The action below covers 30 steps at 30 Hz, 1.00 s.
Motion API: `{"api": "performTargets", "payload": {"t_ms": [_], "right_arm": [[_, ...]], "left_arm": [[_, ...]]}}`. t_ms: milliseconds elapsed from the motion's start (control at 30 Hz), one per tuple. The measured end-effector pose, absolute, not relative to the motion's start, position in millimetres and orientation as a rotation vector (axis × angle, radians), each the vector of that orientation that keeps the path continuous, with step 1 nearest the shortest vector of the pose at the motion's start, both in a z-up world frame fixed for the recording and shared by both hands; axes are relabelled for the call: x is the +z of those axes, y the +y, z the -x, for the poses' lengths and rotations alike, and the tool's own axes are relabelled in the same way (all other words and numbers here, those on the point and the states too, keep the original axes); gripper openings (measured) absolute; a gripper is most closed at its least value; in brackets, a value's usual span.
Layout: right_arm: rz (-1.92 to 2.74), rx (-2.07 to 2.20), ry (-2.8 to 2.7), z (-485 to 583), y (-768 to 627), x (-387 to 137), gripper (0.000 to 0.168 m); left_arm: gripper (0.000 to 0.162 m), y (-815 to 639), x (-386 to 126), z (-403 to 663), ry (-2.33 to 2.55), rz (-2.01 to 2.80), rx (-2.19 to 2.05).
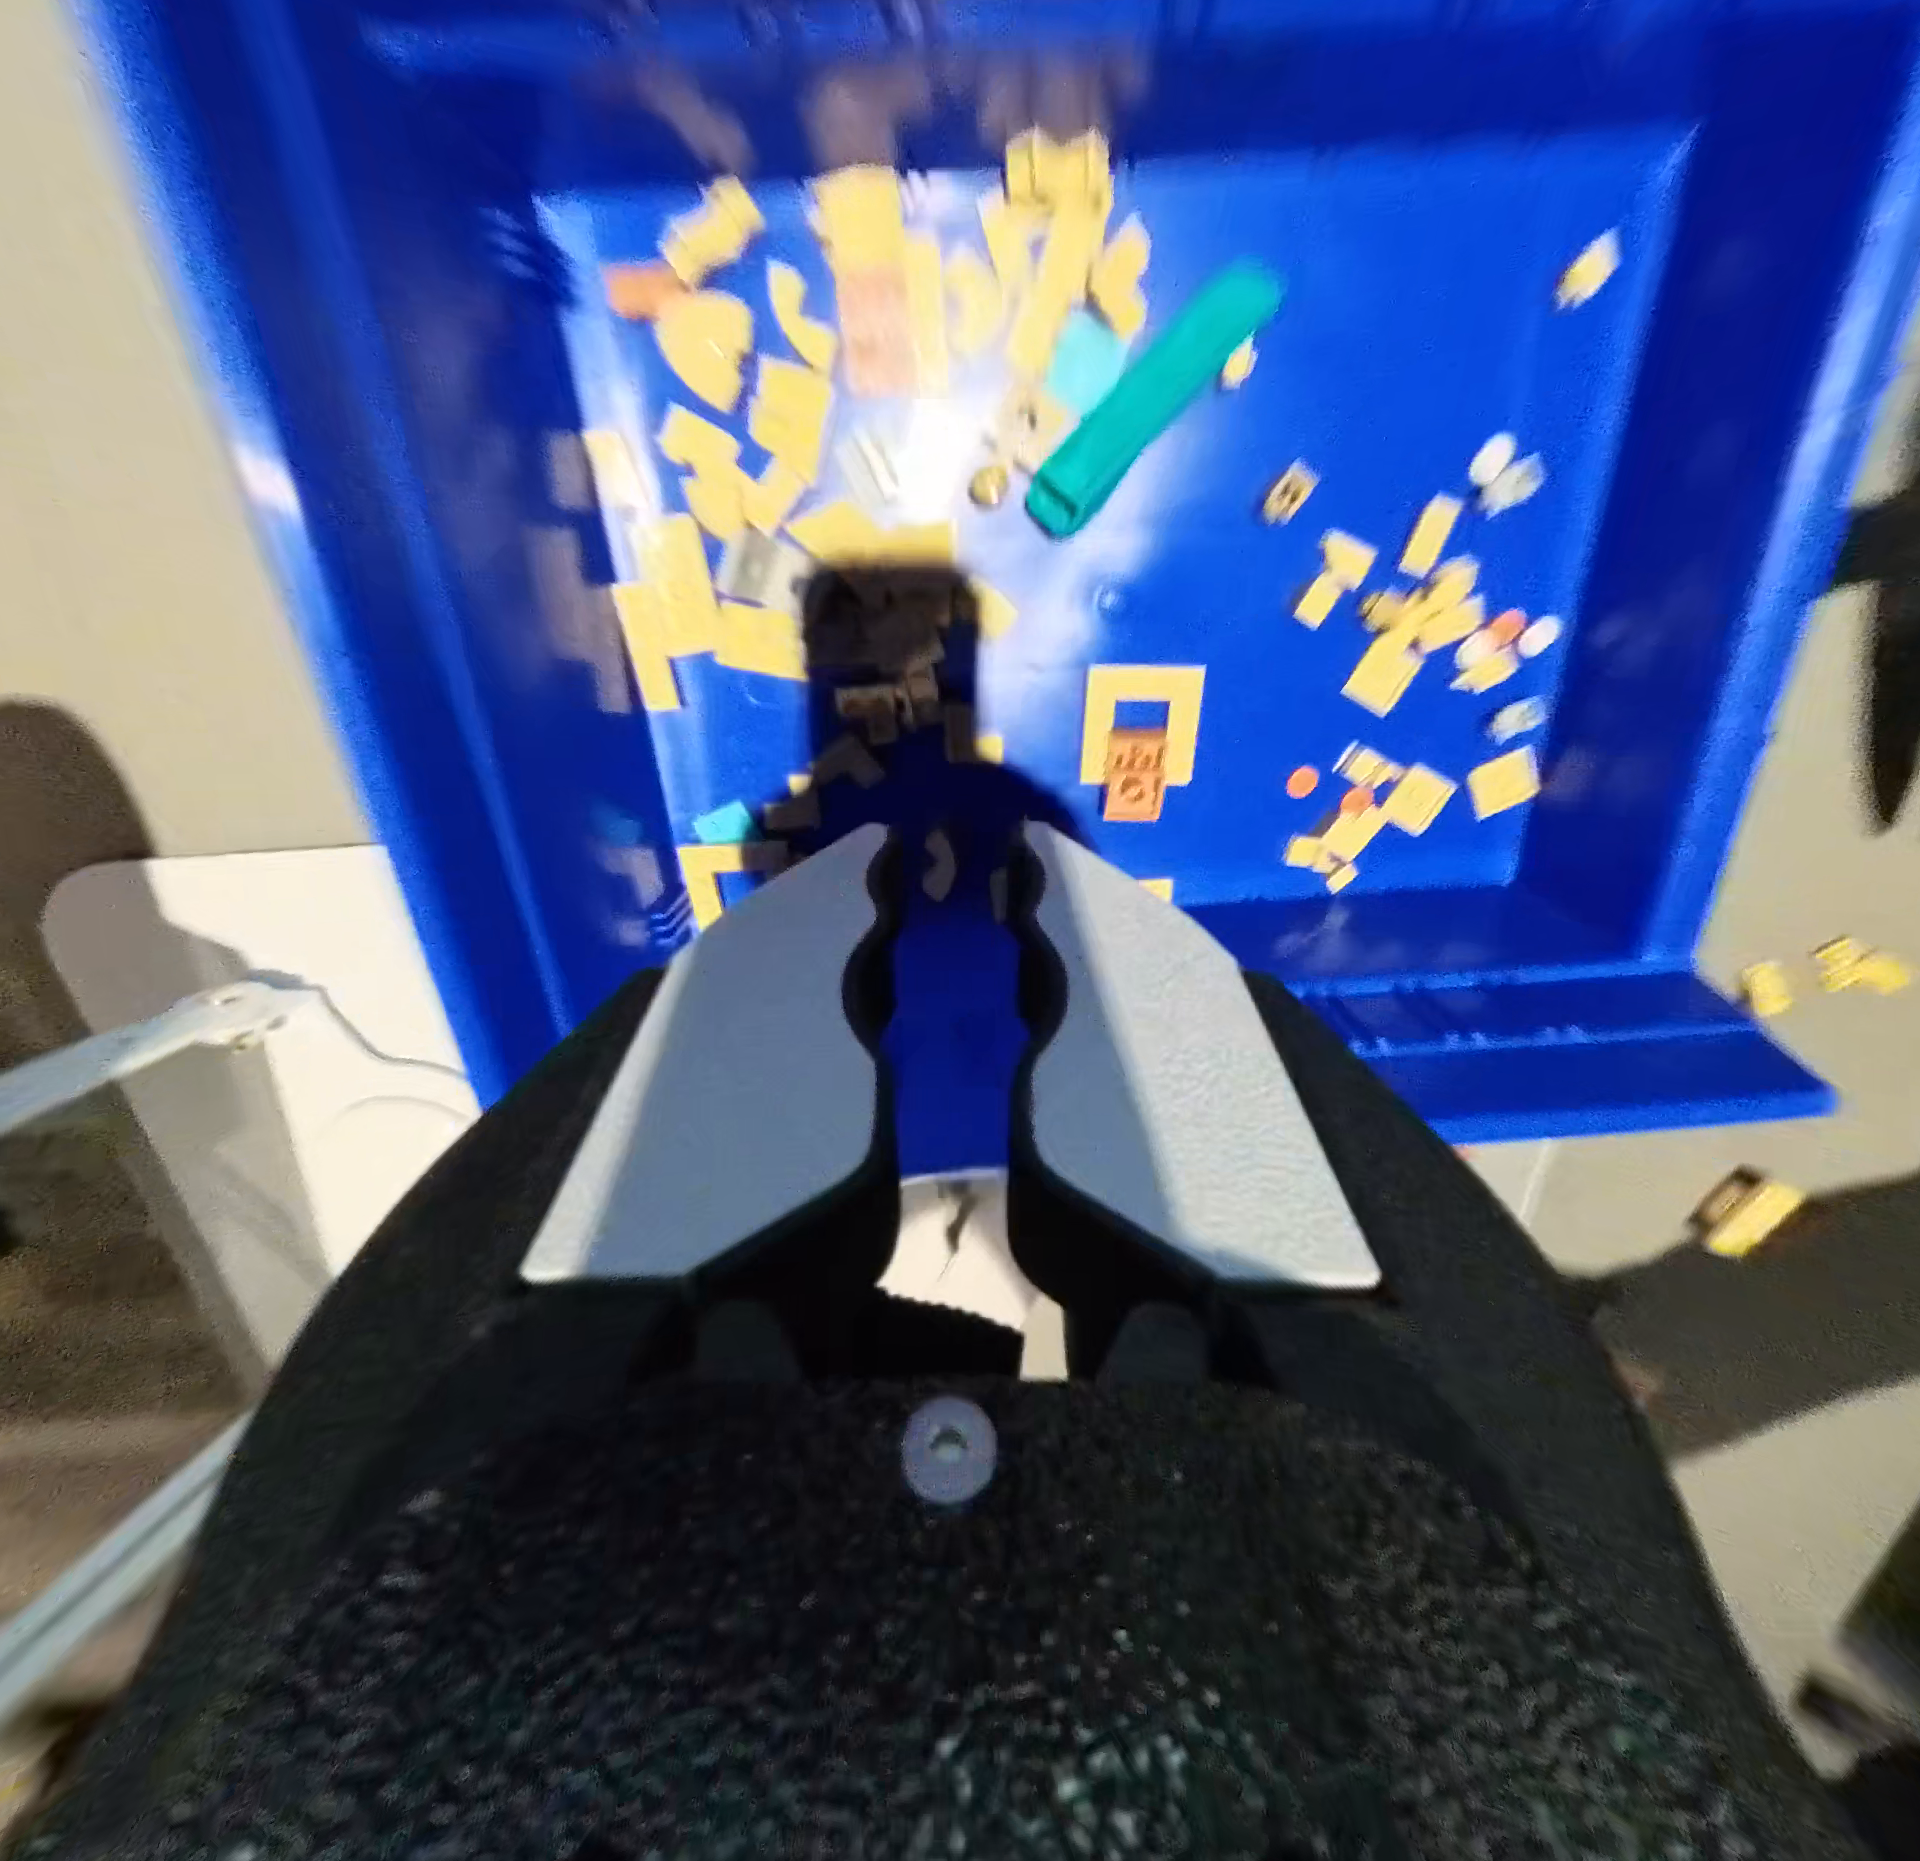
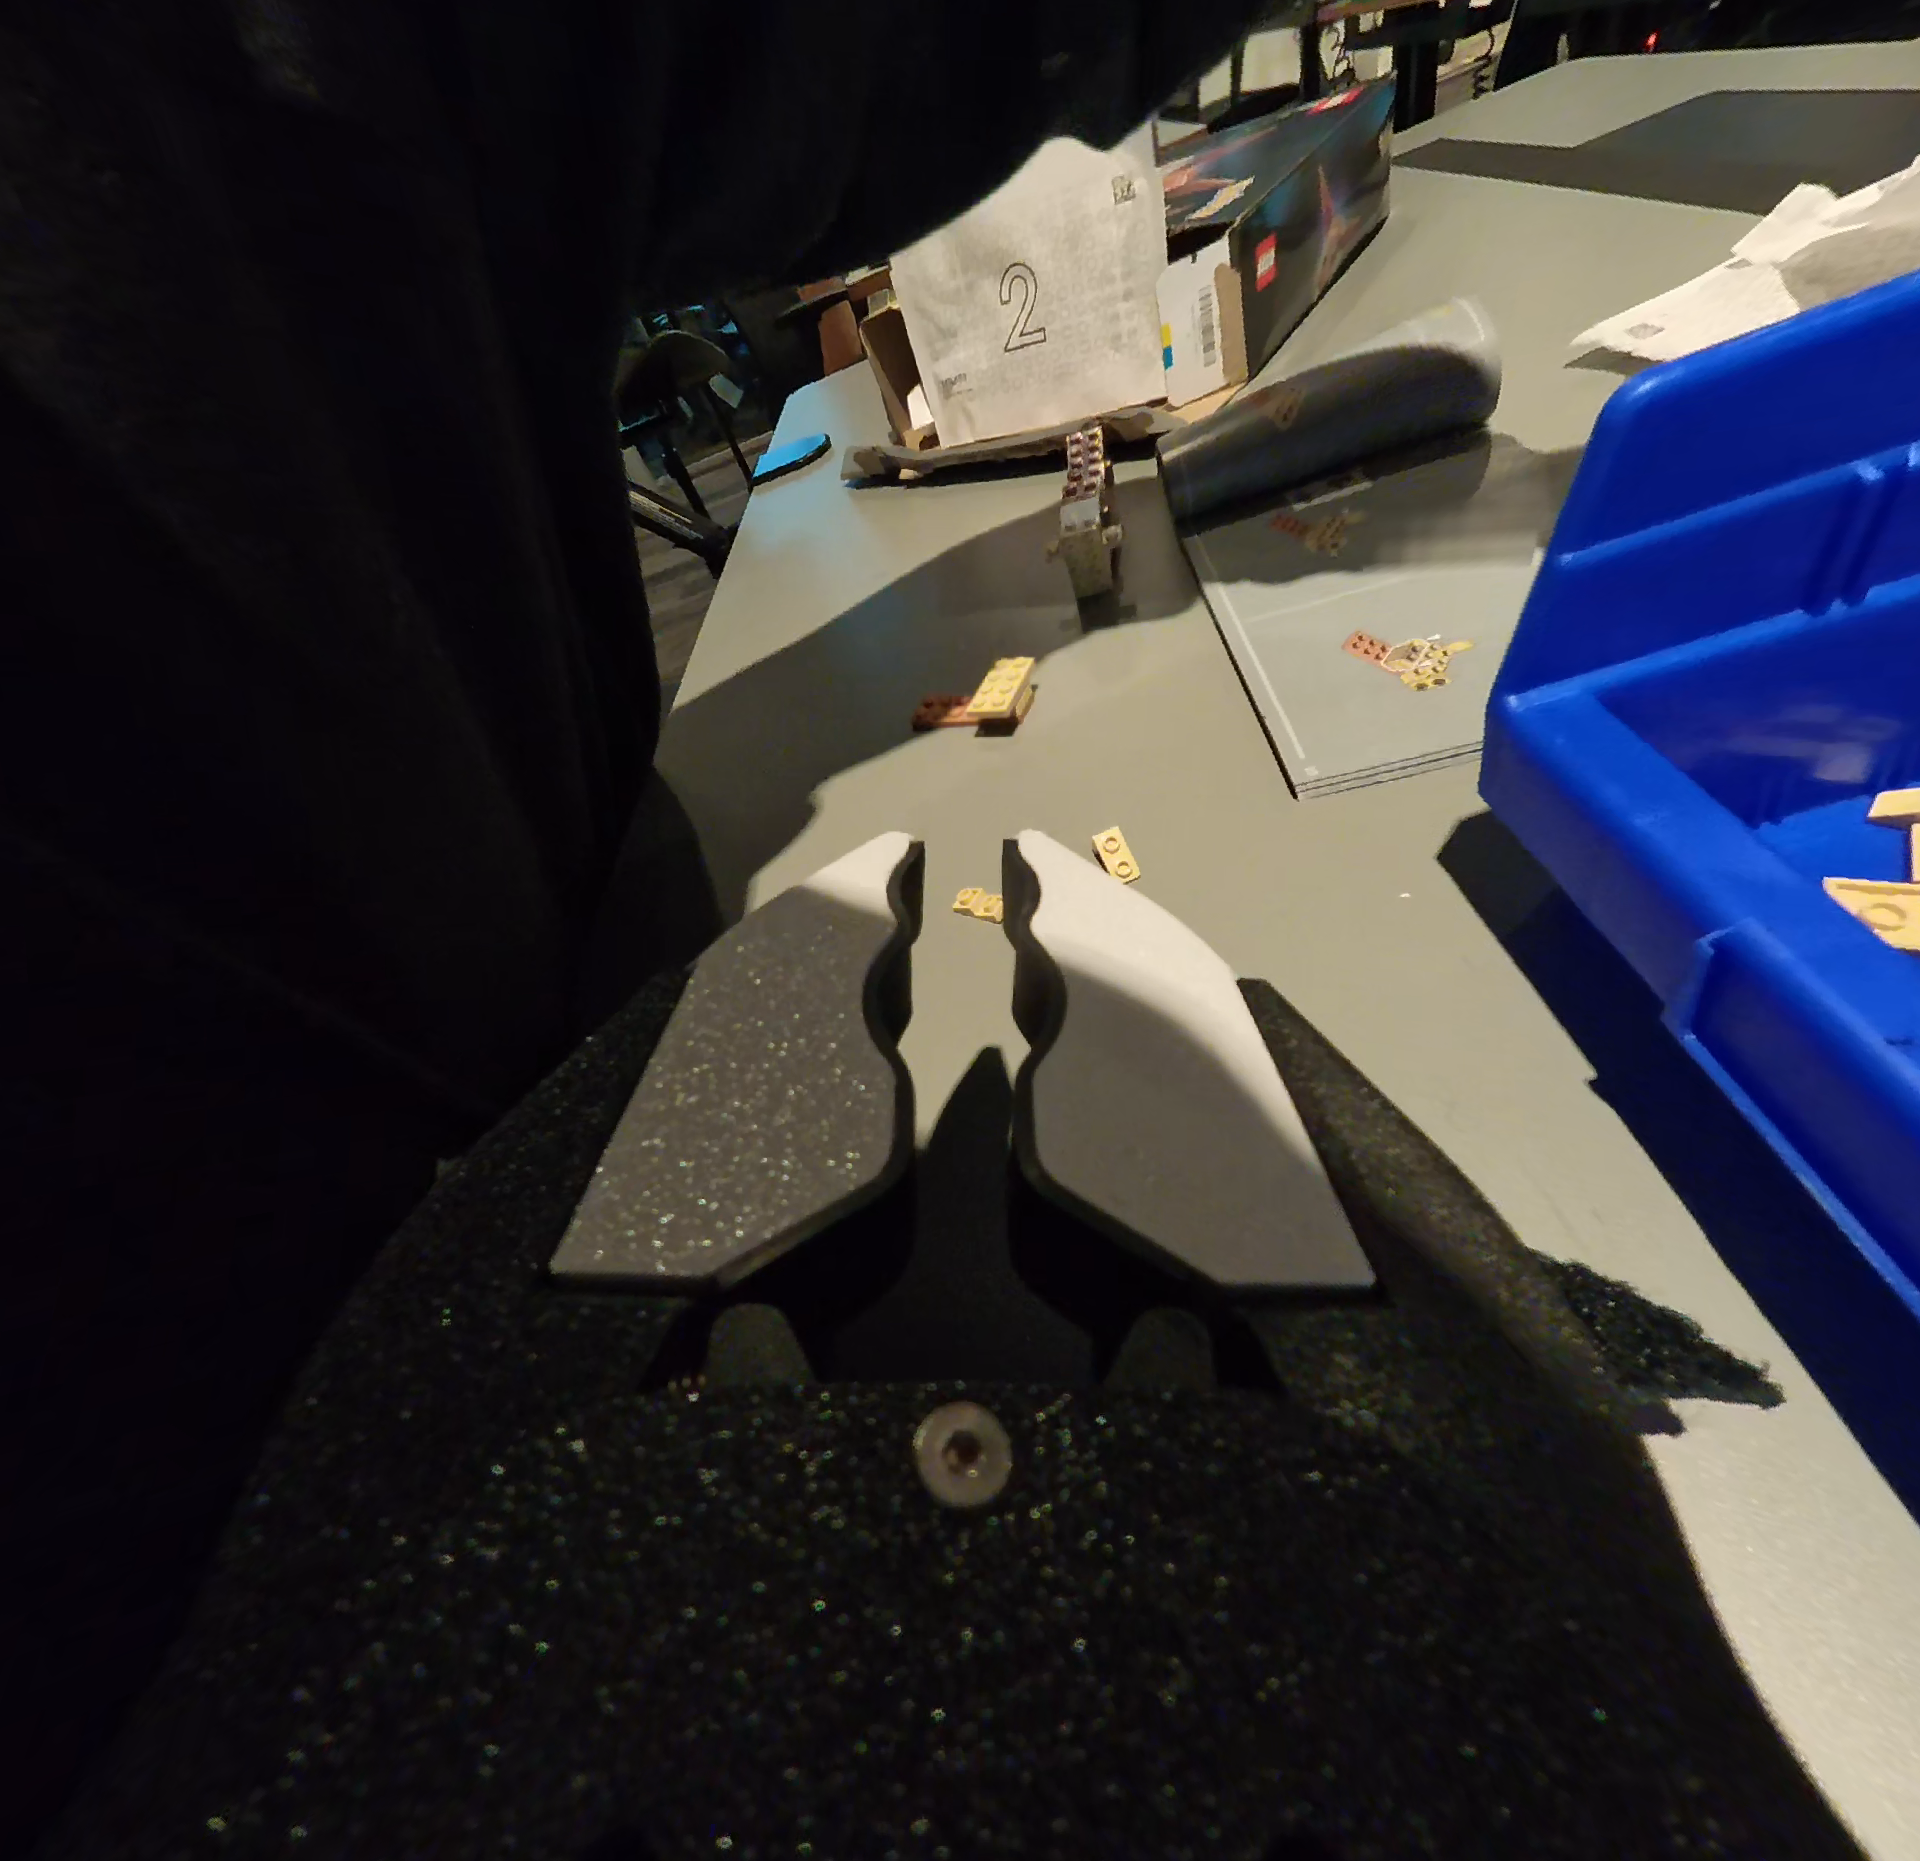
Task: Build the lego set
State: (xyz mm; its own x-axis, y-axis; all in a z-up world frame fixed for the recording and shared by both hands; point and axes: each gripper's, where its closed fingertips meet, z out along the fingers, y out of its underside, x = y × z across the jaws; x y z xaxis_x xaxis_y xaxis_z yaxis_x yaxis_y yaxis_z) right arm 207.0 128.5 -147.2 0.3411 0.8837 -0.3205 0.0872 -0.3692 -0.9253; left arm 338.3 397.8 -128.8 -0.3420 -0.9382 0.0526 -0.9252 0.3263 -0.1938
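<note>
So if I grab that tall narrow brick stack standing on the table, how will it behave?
The tall brick stack stands upright on a small base, so a sideways nudge would probably tip it. It looks rigid but pieced together, so squeezing high up may snap it apart. Probably light; the right gripper, open, should grip low.

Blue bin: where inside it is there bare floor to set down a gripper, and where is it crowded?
Inside the blue bin, the floor is bare in the middle, between the teal piece and the tan frame. It is crowded at the left, in the tan pile, and at the right cluster.
</note>
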Motion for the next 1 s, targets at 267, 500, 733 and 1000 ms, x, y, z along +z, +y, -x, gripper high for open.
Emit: {"api": "performTargets", "payload": {"t_ms": [267,500,733,1000], "right_arm": [[1.722,1.131,-0.866,-207.2,129.2,-147.2,0.014],[1.719,1.132,-0.860,-207.9,129.8,-146.5,0.015],[1.717,1.134,-0.862,-207.9,129.3,-146.4,0.015],[1.718,1.132,-0.867,-207.6,129.1,-146.7,0.015]], "left_arm": [[0.020,395.7,-124.9,-335.7,2.425,1.757,-0.431],[0.023,361.5,-156.3,-362.5,2.671,1.367,-0.357],[0.026,331.4,-200.2,-382.9,2.840,0.977,-0.222],[0.024,330.8,-218.4,-381.0,2.876,0.961,-0.171]]}}
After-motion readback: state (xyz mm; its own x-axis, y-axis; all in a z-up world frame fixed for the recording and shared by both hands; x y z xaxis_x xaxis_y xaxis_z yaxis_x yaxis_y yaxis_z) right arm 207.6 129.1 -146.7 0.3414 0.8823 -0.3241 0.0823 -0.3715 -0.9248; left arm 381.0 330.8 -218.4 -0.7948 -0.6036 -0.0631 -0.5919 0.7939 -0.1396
